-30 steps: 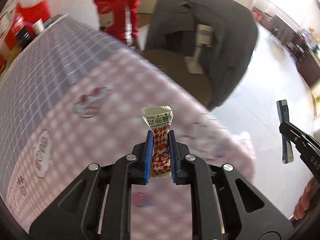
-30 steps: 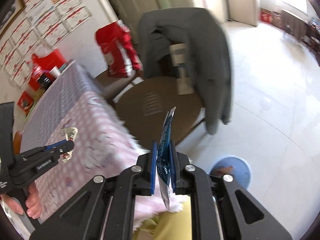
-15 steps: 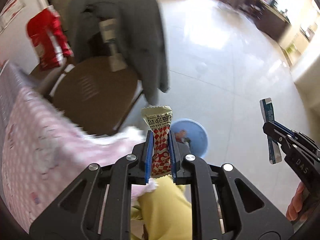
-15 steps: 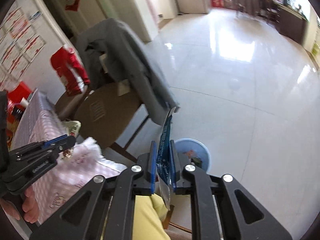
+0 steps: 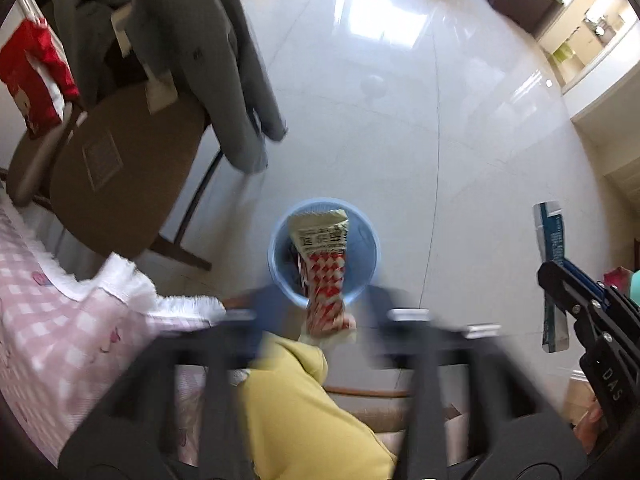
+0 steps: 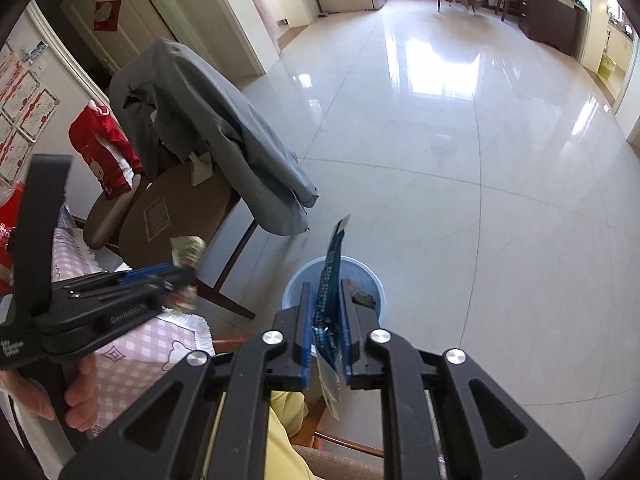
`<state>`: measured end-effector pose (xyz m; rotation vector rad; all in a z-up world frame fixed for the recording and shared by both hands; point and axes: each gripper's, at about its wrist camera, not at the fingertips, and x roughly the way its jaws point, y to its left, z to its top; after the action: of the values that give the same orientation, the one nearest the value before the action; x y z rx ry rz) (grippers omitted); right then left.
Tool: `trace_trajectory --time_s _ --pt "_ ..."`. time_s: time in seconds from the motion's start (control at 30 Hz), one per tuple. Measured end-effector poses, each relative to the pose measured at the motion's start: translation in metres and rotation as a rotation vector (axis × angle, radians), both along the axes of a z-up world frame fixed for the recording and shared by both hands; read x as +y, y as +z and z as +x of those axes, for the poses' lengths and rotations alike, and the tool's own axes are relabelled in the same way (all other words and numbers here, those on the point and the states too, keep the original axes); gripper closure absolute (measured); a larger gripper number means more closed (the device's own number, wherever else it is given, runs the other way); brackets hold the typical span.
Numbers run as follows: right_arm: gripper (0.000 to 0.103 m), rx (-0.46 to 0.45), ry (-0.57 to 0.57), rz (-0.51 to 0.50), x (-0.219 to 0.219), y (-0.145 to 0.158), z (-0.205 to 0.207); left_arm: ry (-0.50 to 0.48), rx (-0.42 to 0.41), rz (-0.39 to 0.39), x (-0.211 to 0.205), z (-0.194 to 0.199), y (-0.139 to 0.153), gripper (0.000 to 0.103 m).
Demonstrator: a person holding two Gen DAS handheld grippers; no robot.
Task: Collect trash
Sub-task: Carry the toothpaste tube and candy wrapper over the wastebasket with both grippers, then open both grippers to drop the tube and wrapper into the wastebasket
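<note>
Carried from over the pink checked counter [image 5: 52,320] to above the blue bin [image 5: 280,236] on the floor, the red-and-white snack wrapper [image 5: 324,276] is being let go as the left hand-held gripper [image 5: 324,320] opens, while the flat blue wrapper [image 6: 330,280] is clenched, undropped, in the right hand-held gripper [image 6: 326,336].

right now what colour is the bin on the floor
Light blue; the bin shows best in the left wrist view.
</note>
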<state>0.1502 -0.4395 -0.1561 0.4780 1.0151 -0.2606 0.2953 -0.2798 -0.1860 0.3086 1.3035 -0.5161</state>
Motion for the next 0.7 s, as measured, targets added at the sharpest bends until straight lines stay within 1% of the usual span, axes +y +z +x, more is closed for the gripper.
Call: trace_trajectory --time_s 0.03,0.1,0.23,0.27,0.3,0.33,0.37,0.4,0.47,0.53,0.7 --pt "0.091 0.003 0.003 0.002 0.000 -0.002 0.001 -0.010 -0.026 -0.005 0.000 -0.002 0.000 0.037" --pt "0.091 0.011 0.009 0.006 0.001 -0.004 0.005 -0.013 -0.056 0.025 0.000 -0.003 0.000 0.037" --pt "0.091 0.034 0.045 0.019 0.010 -0.013 0.022 0.010 -0.064 0.029 0.014 -0.005 0.002 0.037" --pt "0.089 0.038 0.064 0.019 0.015 -0.015 0.027 0.019 -0.071 0.033 0.019 -0.006 0.004 0.037" --pt "0.082 0.040 0.080 0.012 0.018 -0.016 0.031 0.030 -0.081 0.037 0.025 -0.006 0.006 0.037" --pt "0.070 0.042 0.084 -0.006 0.023 -0.017 0.036 0.038 -0.087 0.042 0.029 -0.007 0.008 0.037" --pt "0.039 0.051 0.078 -0.021 0.025 -0.018 0.039 0.047 -0.101 0.051 0.034 -0.008 0.011 0.037" --pt "0.030 0.053 0.076 -0.031 0.027 -0.019 0.040 0.052 -0.110 0.052 0.038 -0.008 0.013 0.037" --pt "0.030 0.034 0.087 -0.054 0.033 -0.017 0.042 0.063 -0.118 0.047 0.044 -0.012 0.018 0.037" --pt "0.030 0.043 0.106 -0.070 0.038 -0.018 0.042 0.074 -0.132 0.043 0.051 -0.016 0.023 0.037" --pt "0.030 0.021 0.108 -0.075 0.046 -0.014 0.032 0.084 -0.158 0.031 0.065 -0.031 0.029 0.037"
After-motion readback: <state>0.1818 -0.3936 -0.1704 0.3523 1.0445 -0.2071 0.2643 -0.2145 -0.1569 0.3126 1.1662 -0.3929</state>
